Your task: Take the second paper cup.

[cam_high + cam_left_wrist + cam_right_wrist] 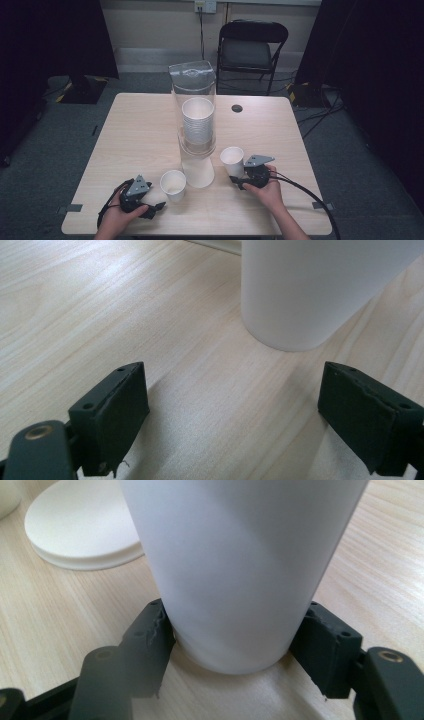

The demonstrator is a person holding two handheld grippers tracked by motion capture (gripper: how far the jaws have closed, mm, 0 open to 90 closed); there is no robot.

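From the high view, your right gripper (239, 181) clasps a white paper cup (232, 161) at 4 o'clock of the clear cup dispenser (195, 107), which holds a stack of cups (198, 122). A second cup (173, 184), apparently empty, stands at 7 o'clock, just beside your left gripper (157, 206).

In the left gripper view, your jaws stand wide with nothing between; the second cup (310, 287) sits at 1 o'clock, apart.

In the right gripper view, the pads hug the cup's (240, 570) base. Squeeze harder and the thin wall may buckle; let go while it tilts and it could topple.
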